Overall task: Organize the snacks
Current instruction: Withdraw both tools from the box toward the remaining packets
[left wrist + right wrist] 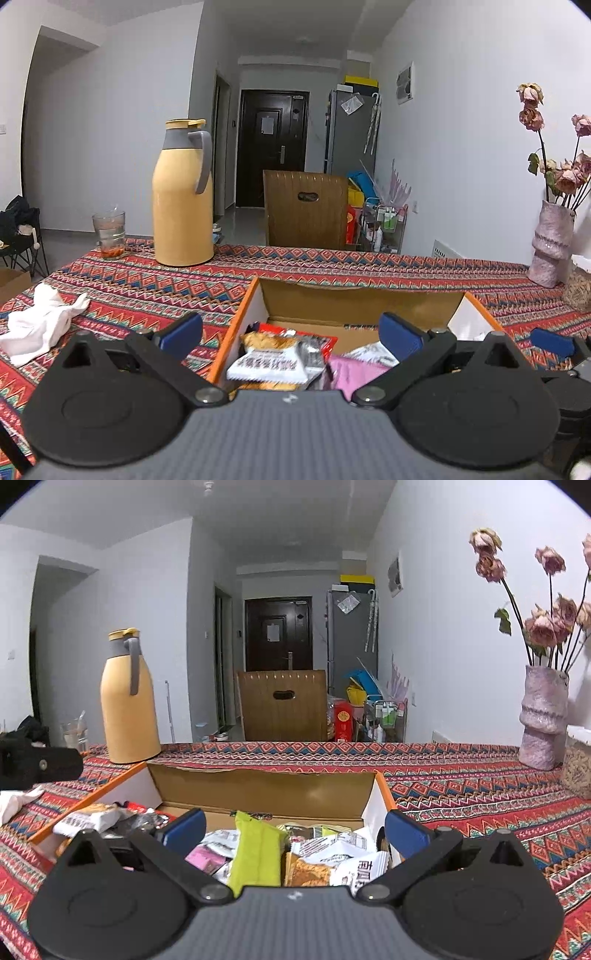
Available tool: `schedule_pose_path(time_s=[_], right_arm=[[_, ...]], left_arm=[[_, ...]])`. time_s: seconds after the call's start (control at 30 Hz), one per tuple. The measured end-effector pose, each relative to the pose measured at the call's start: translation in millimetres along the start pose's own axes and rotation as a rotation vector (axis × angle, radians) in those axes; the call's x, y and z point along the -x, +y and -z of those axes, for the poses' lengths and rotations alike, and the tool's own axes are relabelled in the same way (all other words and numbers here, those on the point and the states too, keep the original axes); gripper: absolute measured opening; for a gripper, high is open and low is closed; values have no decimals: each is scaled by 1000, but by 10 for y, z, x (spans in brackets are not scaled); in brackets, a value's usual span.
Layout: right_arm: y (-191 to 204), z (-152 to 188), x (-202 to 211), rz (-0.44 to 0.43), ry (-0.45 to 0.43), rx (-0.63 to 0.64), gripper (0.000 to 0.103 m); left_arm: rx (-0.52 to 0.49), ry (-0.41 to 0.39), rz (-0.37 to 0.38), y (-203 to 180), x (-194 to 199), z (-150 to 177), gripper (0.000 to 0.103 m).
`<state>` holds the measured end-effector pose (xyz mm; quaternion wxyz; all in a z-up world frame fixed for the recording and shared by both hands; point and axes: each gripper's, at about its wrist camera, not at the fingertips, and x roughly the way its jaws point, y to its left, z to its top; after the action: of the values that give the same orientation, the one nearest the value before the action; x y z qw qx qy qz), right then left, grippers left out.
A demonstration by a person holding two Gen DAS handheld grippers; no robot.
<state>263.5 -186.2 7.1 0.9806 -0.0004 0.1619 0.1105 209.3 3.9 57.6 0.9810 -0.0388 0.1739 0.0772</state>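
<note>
While both are hovering wide-spread and empty, left gripper [291, 334] and right gripper [295, 829] are hanging over cardboard box [258, 786] containing snack packets [255, 853] on patterned tablecloth [461, 775].

Left gripper [291, 334]: two blue rectangular finger pads [183, 332] on black angled link arms, silver pivot screws at inner joints. Black fan-shaped housings at 8 and 4 o'clock, each with faint embossed circle and triangular cut-out near tip. Grey ribbed body at 6 o'clock — small white mark on top edge.

Right gripper [295, 832]: same build — blue pads [184, 830], black links, silver screws, grey ribbed body, white mark.
</note>
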Motion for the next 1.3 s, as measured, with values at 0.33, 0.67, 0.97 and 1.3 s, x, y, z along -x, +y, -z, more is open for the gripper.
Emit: schedule_pose_path(time_s=[0.33, 0.67, 0.97, 1.3], right_arm=[[98, 245, 442, -18, 59, 23, 103], [75, 577, 767, -38, 159, -20, 103], [195, 731, 863, -61, 231, -15, 103], [461, 775, 597, -58, 353, 40, 103]], left_arm=[[-23, 73, 4, 270, 241, 337, 103], [-15, 134, 17, 559, 560, 740, 103], [-13, 168, 23, 607, 621, 891, 103], [-14, 187, 26, 602, 630, 938, 103]])
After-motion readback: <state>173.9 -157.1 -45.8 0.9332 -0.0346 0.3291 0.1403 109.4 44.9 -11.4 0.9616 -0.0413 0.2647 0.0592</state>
